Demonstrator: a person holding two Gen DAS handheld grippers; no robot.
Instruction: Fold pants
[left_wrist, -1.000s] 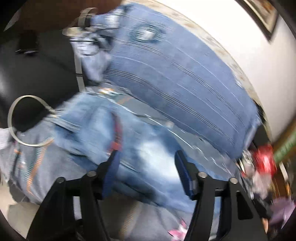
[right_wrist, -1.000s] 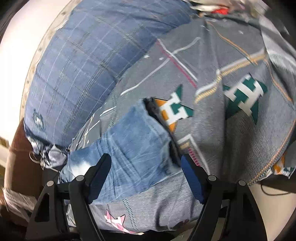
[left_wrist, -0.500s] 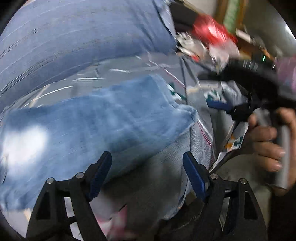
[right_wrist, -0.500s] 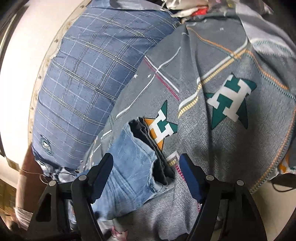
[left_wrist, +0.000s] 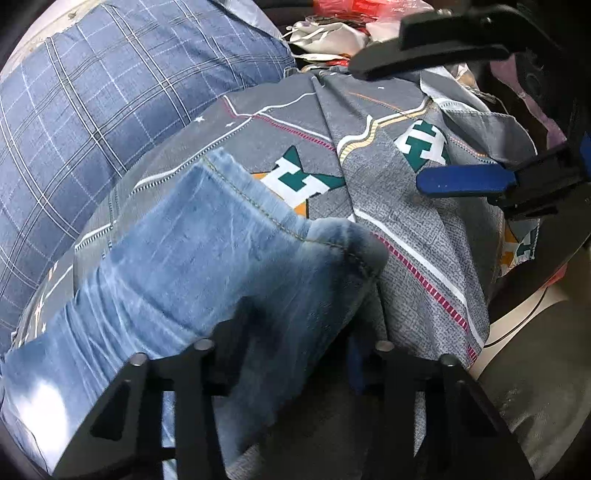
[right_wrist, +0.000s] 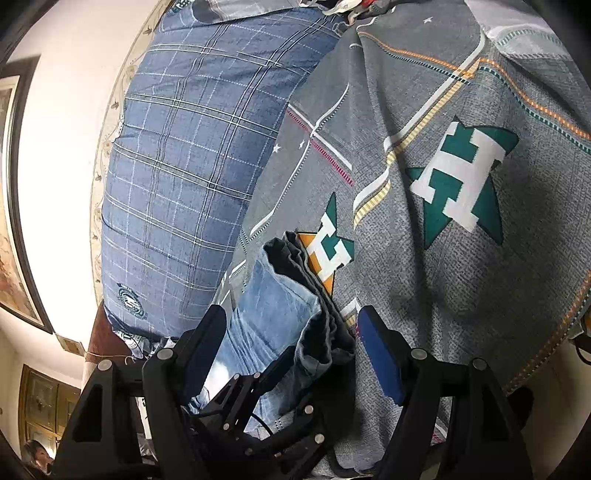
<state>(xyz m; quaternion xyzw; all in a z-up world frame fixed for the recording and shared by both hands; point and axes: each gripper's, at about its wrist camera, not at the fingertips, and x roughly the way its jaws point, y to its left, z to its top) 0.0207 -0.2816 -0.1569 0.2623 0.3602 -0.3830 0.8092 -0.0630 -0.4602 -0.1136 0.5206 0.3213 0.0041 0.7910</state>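
Note:
Light blue jeans (left_wrist: 207, 266) lie on a grey patterned bedsheet (left_wrist: 402, 229). In the left wrist view the leg's hem end drapes over my left gripper (left_wrist: 291, 328), whose jaws are closed in on the denim. In the right wrist view the hem end of the jeans (right_wrist: 280, 310) lies between the open fingers of my right gripper (right_wrist: 291, 350), with the left gripper (right_wrist: 258, 391) below it holding the cloth. The right gripper (left_wrist: 461, 122) also shows open at the upper right of the left wrist view.
A blue checked pillow (left_wrist: 110, 96) lies along the far side against a white wall (right_wrist: 62, 147). Cluttered clothes and a red item (left_wrist: 354, 14) sit beyond the sheet. The bed's edge (left_wrist: 480, 332) drops off at the right.
My left gripper has moved onto the jeans' hem end and closed on it. My right gripper has come nearer to the hem, still open.

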